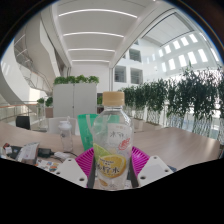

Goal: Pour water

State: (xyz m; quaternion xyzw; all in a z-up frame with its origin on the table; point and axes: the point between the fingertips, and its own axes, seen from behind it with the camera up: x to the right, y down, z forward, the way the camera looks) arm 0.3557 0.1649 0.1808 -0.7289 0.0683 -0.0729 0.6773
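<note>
Bottle (112,140) clamped between jaws

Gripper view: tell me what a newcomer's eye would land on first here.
First comes the clear plastic bottle with its pale cap and yellow-green label, standing upright between the pink pads of the hand-held gripper, which press on it from both sides. Just behind it on the wooden table is a green cup. Beyond the table, a row of leafy plants lines a bright hall.
</note>
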